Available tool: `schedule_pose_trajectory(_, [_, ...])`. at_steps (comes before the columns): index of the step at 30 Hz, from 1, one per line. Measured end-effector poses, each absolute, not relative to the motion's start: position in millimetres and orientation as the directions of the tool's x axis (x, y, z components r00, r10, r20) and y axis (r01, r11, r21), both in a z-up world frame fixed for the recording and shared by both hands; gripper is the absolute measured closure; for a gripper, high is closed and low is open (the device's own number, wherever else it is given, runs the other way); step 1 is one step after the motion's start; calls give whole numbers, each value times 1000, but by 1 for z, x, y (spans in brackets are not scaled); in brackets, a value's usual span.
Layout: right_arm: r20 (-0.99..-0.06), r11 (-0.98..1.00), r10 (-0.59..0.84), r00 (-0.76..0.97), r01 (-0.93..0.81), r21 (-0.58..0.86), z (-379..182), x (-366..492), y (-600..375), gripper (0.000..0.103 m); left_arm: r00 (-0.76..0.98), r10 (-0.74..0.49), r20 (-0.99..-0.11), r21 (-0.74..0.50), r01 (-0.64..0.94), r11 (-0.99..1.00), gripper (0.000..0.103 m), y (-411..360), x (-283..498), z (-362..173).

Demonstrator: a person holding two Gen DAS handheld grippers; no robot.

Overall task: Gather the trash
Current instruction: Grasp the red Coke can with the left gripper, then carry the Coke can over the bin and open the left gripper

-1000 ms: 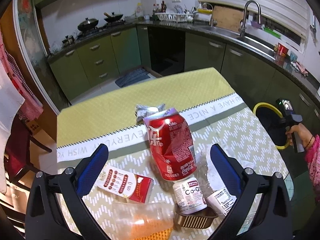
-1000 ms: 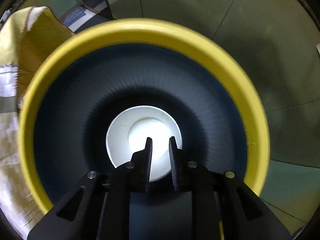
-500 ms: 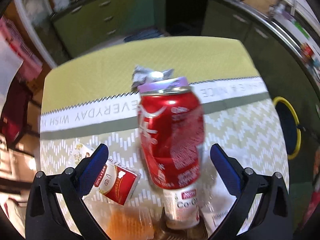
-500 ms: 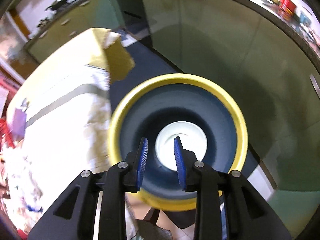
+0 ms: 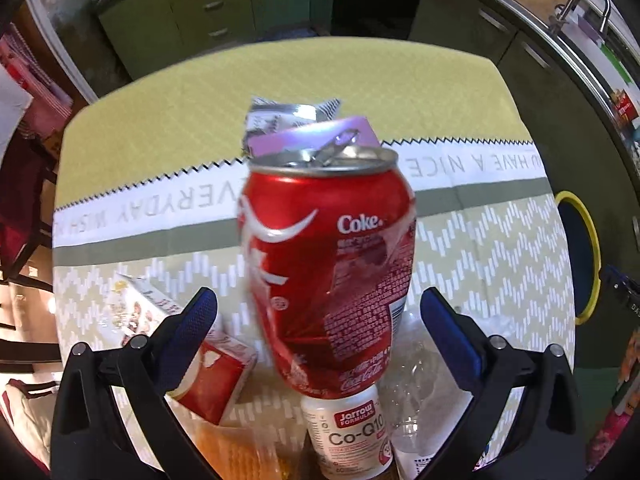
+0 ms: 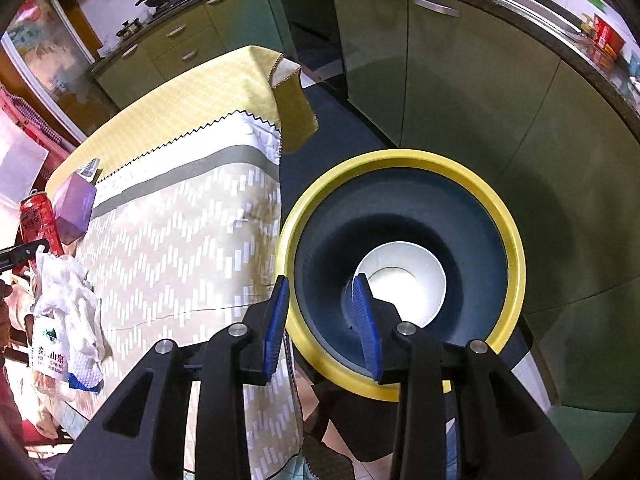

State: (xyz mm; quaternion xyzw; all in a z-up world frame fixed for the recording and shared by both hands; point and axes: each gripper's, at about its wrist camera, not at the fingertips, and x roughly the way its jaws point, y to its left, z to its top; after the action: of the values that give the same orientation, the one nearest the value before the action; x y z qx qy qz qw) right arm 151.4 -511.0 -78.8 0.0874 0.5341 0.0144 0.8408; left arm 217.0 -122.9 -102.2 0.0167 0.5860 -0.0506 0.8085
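Crowding the dented can (image 5: 326, 272): bottle (image 5: 346, 432), carton (image 5: 208, 372); left jaws wide, right just opening, both empty.

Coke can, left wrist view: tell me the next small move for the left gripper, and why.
Probably ease the left gripper a little further down around the Coke can, then close. Its blue fingers stand wide open on either side of the upright, dented can without touching it, so nothing is gripped yet. The yellow-rimmed bin beside the table already holds a white cup.
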Motion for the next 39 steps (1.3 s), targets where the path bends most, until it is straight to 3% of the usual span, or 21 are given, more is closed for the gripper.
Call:
schedule_pose_trajectory(6, [-896, 984, 122, 426, 66, 165, -82, 155, -509, 70, 289, -98, -952, -70, 107, 992, 7, -119, 225, -112])
schedule_pose_trajectory(11, [-897, 984, 123, 425, 67, 166, -86, 159, -509, 70, 274, -135, -952, -105, 120, 987, 31, -118, 225, -111])
schedule_pose_trajectory(30, [-885, 986, 124, 449, 48, 163, -87, 156, -501, 70, 388, -164, -907, -92, 198, 976, 31, -116, 195, -55])
schedule_pose_trajectory(39, [-850, 983, 99, 517, 82, 165, -56, 129, -523, 70, 416, -285, -863, -101, 411, 906, 31, -187, 163, -6])
